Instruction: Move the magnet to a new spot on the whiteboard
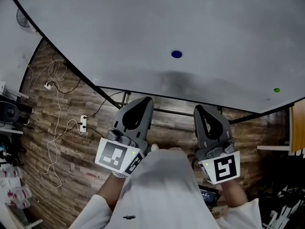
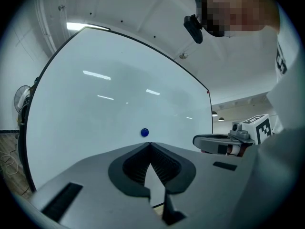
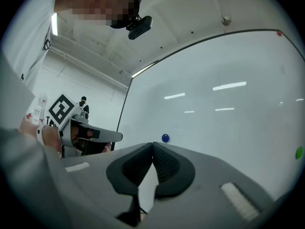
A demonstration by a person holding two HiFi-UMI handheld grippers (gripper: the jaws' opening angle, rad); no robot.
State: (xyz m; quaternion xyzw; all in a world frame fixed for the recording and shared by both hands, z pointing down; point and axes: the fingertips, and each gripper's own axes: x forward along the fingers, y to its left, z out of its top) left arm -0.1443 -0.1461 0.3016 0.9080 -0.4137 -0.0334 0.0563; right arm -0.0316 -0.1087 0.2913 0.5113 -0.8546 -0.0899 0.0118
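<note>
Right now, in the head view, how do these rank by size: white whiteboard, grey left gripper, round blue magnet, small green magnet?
1. white whiteboard
2. grey left gripper, enlarged by nearness
3. round blue magnet
4. small green magnet, only slightly smaller

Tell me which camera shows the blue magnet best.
The head view: the blue magnet sits unobstructed on the whiteboard. Both gripper views show it too, as a small dot just above their jaw tips.

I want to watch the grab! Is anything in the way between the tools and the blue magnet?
Nothing visible is. The blue magnet sits on bare whiteboard, with only open air between it and the left tool and right tool.
</note>
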